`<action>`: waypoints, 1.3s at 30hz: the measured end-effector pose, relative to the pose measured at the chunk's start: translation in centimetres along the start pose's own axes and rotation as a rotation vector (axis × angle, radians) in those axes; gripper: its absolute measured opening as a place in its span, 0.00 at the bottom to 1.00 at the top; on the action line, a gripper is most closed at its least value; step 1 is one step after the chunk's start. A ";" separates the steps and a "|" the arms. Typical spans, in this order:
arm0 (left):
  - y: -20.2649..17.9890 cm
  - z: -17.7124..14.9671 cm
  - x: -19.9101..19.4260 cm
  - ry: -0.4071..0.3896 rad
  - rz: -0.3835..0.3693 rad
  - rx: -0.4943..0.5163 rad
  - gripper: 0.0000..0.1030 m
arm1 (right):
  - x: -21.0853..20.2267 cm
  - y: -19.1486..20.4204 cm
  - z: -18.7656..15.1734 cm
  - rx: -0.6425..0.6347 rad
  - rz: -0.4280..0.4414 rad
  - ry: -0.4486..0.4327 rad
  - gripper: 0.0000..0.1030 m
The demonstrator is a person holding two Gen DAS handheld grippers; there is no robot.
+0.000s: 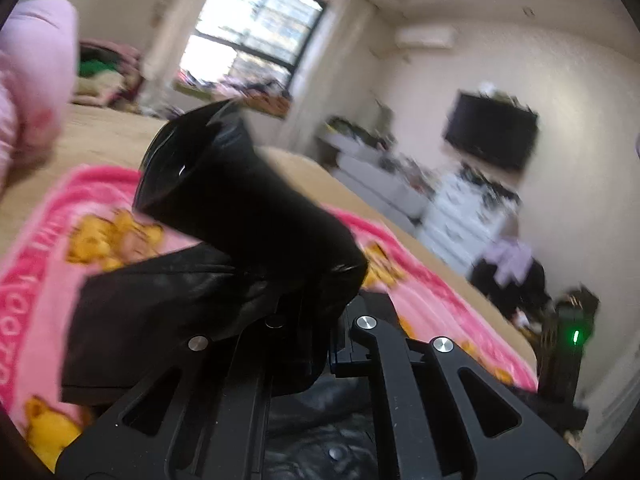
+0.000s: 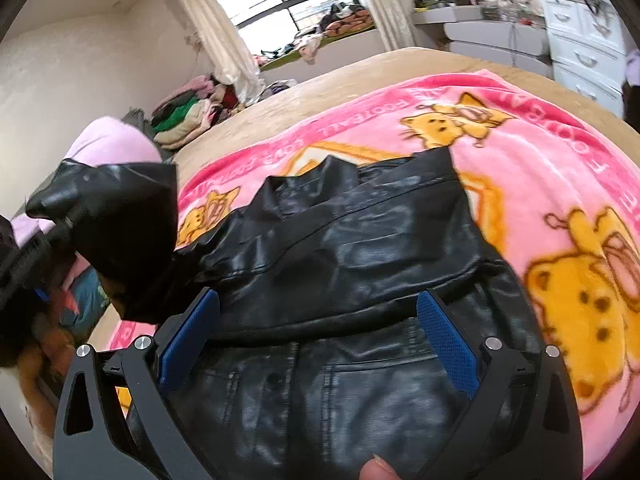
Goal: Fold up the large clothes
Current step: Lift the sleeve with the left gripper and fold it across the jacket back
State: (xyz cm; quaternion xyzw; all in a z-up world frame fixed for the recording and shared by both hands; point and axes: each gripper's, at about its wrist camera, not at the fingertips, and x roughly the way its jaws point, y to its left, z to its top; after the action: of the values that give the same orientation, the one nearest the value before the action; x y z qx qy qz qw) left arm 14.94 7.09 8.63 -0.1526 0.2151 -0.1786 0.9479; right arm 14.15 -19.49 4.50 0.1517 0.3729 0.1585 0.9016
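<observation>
Daylight from the window (image 1: 256, 28) lit my feeds, blown out at the panes. My left view was smeared with motion blur; the right was sharper, with glare on the jacket (image 2: 360, 248). Fisheye edges bent and went dark.

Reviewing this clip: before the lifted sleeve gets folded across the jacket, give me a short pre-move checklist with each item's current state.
1. Left gripper shut on the sleeve: ok, black leather bunched between its jaws.
2. Sleeve lifted off the blanket: ok, raised at left in the right wrist view.
3. Right gripper open: ok, blue pads spread wide above the jacket.
4. Right gripper touching the jacket: cannot tell.
5. Jacket body lying flat: ok, mostly spread, with creases.
6. Landing area free of other items: ok, only jacket leather between the pads.
</observation>
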 end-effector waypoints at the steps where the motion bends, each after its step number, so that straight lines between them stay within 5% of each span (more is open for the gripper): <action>1: -0.4 -0.5 0.7 0.026 -0.003 0.013 0.00 | -0.1 -0.4 0.1 0.010 -0.005 -0.004 0.96; 12: -3.1 -6.6 8.5 0.298 -0.002 0.176 0.02 | -2.1 -6.0 0.5 0.143 -0.065 -0.044 0.96; 19: -4.8 -10.8 11.1 0.466 0.037 0.307 0.17 | -2.4 -8.2 0.6 0.197 -0.076 -0.052 0.96; 23: -5.3 -11.4 10.9 0.480 0.060 0.356 0.24 | -2.2 -8.9 0.8 0.231 -0.045 -0.042 0.96; 24: -5.4 -11.3 10.7 0.485 0.055 0.357 0.37 | -1.9 -9.0 1.0 0.239 -0.028 -0.033 0.96; 25: -5.6 -11.2 10.6 0.487 0.052 0.357 0.63 | -1.7 -9.0 1.1 0.243 -0.012 -0.024 0.96; 27: -6.0 -10.9 10.1 0.487 0.030 0.353 0.81 | -0.5 -8.8 1.4 0.252 0.046 0.018 0.96; 33: -7.4 -10.2 8.4 0.466 -0.006 0.403 0.85 | 3.9 -7.5 2.4 0.282 0.188 0.141 0.85; 39: -5.1 -6.0 6.4 0.373 0.026 0.349 0.91 | 7.2 -6.8 2.1 0.293 0.179 0.214 0.72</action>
State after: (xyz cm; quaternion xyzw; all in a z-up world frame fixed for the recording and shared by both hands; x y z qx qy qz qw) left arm 16.15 -1.33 3.05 0.0518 0.3542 -0.2257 0.9061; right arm 21.68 -23.05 -1.27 0.2959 0.4709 0.1972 0.8073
